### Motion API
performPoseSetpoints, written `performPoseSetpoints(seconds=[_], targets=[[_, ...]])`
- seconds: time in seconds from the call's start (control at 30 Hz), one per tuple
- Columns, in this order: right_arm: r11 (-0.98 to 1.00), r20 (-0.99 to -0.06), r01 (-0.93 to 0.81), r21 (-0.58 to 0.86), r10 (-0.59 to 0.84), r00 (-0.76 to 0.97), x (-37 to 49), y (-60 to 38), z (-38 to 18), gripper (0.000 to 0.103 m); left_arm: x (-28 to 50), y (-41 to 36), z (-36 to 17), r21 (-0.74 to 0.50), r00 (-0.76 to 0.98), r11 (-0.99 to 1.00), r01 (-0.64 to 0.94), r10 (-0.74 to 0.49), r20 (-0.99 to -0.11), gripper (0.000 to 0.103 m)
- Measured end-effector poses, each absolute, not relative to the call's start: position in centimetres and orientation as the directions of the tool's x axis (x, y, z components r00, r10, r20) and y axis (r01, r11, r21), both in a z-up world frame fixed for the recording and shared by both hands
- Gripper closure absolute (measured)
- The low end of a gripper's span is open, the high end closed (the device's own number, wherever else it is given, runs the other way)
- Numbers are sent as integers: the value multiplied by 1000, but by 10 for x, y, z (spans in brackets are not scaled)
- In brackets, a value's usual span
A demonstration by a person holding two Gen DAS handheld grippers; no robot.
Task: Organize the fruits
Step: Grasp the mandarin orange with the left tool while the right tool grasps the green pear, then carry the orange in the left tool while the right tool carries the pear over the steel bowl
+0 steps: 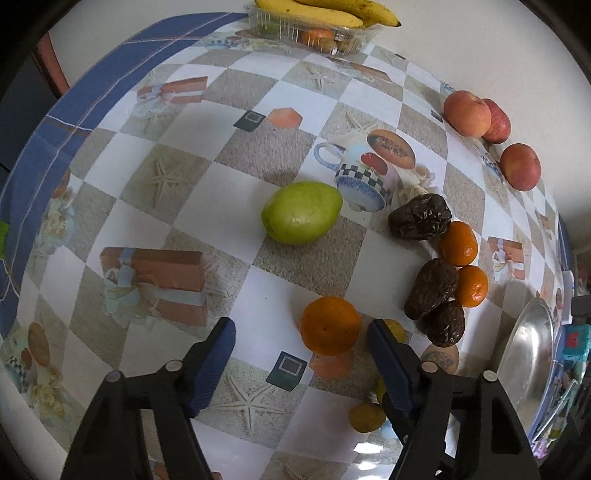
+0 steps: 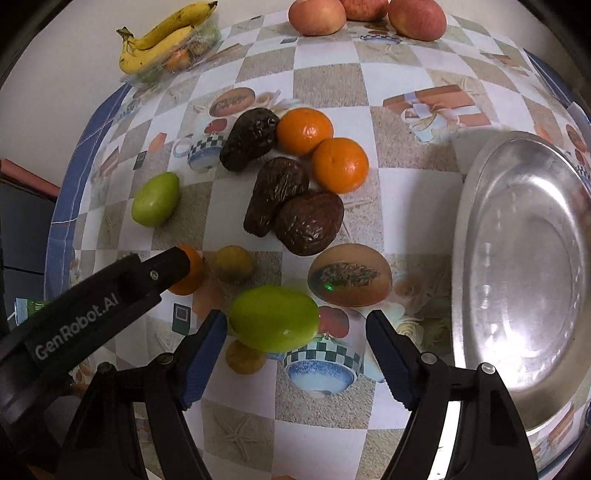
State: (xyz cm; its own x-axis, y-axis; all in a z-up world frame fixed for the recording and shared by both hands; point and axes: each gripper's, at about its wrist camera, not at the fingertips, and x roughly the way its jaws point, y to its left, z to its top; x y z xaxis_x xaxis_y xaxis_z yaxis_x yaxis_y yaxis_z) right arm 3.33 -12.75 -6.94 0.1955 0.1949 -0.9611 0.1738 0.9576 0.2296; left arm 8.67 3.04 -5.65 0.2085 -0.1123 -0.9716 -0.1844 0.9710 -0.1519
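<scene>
Two tongs hang over the tabletop (image 2: 325, 81), which wears a checked cloth with printed cups, boxes and starfish.

The left tongs (image 1: 301, 354) are spread wide. An orange (image 1: 330, 325) sits on the cloth between the blue pads, a bit closer to the right pad, and neither pad presses on it. From the right camera the left tongs (image 2: 177, 264) show as a black arm coming in from the side, with that orange (image 2: 192, 271) partly hidden behind its tip.

The right tongs (image 2: 295, 332) are spread too. A green fruit (image 2: 274, 318) lies between the pads — very near the left pad, with a clear gap on the other side. I cannot tell if the left pad touches it.

A second green fruit (image 1: 302, 212) lies alone farther out. Three wrinkled dark brown fruits (image 2: 275, 195) sit bunched together, with two more oranges (image 2: 340, 165) right against them. Two small yellow-brown fruits (image 2: 233, 264) lie near the tongs.

A big shiny metal bowl (image 2: 476, 206) stands to the right of the pile. At the far edge three apples (image 2: 317, 16) sit in a row. In the far corner a clear plastic tray (image 2: 147, 75) has bananas (image 2: 162, 35) lying on top.
</scene>
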Motion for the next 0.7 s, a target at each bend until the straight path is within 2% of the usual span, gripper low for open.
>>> performPoseSetpoints(seconds=[0.23,0.5,0.6,0.7], targets=[[954,-958,175,243,208,197,35,-126,-72,29,91,30,-66,-197,190,960,-197,-160,-969,33],[942,-947,170,288,253,199,34,-125,-73,41,99,23,-74,-222,184,958,-184,-188,-965,57],[939,-942,162,304,271,197,35,-122,-74,47,100,20,-76,-234,183,957,-174,-201,-962,62],[935,-938,159,317,285,198,35,-120,-74,49,99,23,-77,-256,184,948,-190,-222,-958,63]])
